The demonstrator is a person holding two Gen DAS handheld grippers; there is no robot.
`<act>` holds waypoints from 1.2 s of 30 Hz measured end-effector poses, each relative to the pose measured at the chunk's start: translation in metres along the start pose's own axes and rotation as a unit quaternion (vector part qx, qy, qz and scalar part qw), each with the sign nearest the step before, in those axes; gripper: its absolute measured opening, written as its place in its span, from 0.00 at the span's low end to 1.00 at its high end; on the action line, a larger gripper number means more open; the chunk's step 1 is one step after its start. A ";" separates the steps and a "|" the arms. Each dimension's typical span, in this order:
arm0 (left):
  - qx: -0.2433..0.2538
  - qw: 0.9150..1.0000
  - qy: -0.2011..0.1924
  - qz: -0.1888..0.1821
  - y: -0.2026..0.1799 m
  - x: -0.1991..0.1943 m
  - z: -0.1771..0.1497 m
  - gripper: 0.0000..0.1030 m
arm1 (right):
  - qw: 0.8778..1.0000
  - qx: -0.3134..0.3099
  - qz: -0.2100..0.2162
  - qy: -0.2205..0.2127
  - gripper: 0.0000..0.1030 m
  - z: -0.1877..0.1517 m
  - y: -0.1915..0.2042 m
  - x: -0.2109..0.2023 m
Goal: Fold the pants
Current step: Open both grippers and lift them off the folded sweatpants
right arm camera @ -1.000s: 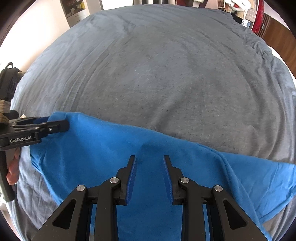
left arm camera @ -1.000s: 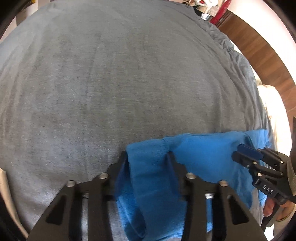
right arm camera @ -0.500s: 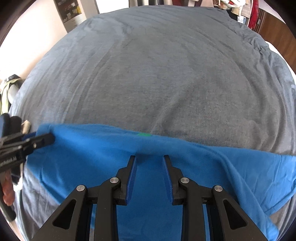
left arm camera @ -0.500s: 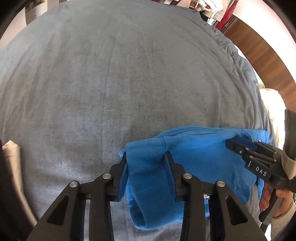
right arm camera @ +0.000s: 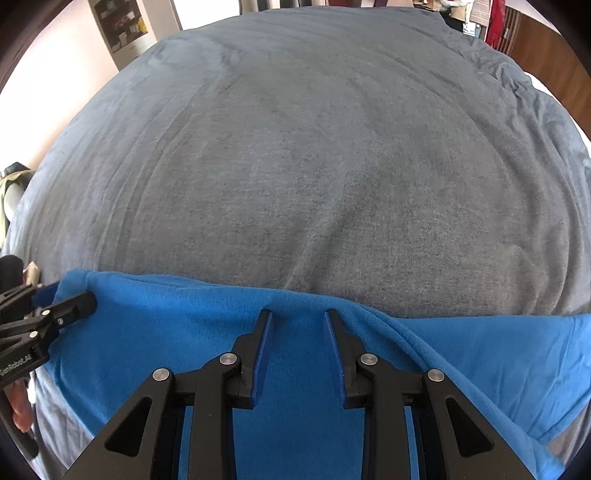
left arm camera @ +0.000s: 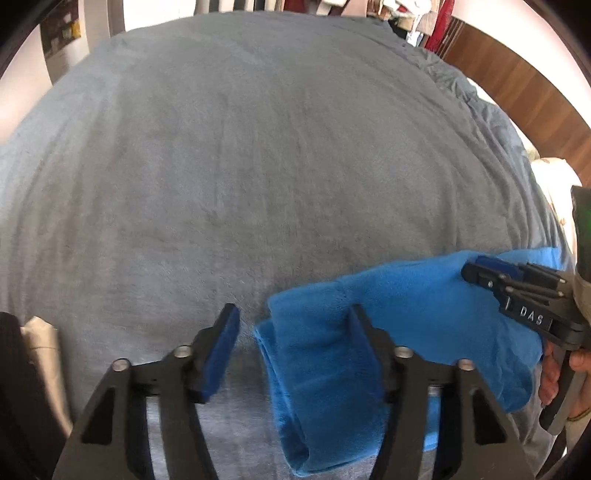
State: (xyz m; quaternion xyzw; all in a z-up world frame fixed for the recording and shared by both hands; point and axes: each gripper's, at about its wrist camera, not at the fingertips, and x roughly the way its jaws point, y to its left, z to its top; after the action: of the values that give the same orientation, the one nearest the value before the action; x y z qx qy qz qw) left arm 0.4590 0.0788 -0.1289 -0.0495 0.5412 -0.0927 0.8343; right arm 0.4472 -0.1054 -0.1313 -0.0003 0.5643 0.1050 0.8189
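The blue fleece pants (left arm camera: 399, 332) lie folded over along the near edge of a grey bed cover (left arm camera: 258, 166). In the left wrist view my left gripper (left arm camera: 293, 319) is open; the pants' folded end lies against its right finger and the left finger is clear of the cloth. My right gripper (left arm camera: 476, 271) shows at the right, on the fold. In the right wrist view the pants (right arm camera: 166, 332) stretch across the bottom; my right gripper (right arm camera: 297, 319) has its fingers apart with the fold's edge between them. The left gripper (right arm camera: 79, 302) sits at the pants' left corner.
The grey bed cover (right arm camera: 314, 166) fills both views beyond the pants. A wooden headboard or wall panel (left arm camera: 517, 92) runs along the right. Clothes hang at the far end (left arm camera: 406, 11). A beige cloth (left arm camera: 40, 350) lies at the left edge.
My left gripper has opened and let go of the pants' folded end, which now rests on the bed. My right gripper has stayed on the fold's edge, jaws about as wide.
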 end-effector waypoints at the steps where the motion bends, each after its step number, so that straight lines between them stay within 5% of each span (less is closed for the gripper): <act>1: 0.001 1.000 -0.007 0.004 -0.001 -0.007 0.001 0.63 | 1.000 0.000 0.001 -0.002 0.27 -0.001 0.000 -0.003; 7: 0.027 0.998 -0.047 0.035 -0.016 -0.053 0.004 0.69 | 1.000 -0.011 0.013 -0.025 0.28 -0.007 0.008 -0.037; 10: 0.054 0.996 -0.058 0.037 -0.033 -0.070 0.001 0.69 | 0.999 -0.011 0.027 -0.042 0.38 -0.013 0.010 -0.061; 13: 0.089 0.993 -0.070 0.042 -0.054 -0.087 -0.005 0.69 | 0.997 -0.017 0.036 -0.063 0.38 -0.023 0.010 -0.086; 22: 0.156 0.984 -0.086 -0.010 -0.132 -0.125 -0.022 0.69 | 0.993 0.017 0.026 -0.112 0.38 -0.059 -0.011 -0.152; 36: 0.225 0.966 -0.091 -0.084 -0.267 -0.133 -0.055 0.69 | 0.980 0.117 -0.032 -0.154 0.38 -0.145 -0.117 -0.228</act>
State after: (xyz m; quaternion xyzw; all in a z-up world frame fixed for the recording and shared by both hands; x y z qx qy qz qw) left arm 0.3290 -0.1541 0.0161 0.0863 0.4224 -0.2774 0.8586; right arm 0.2553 -0.2764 0.0132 0.0938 0.4391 0.0103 0.8935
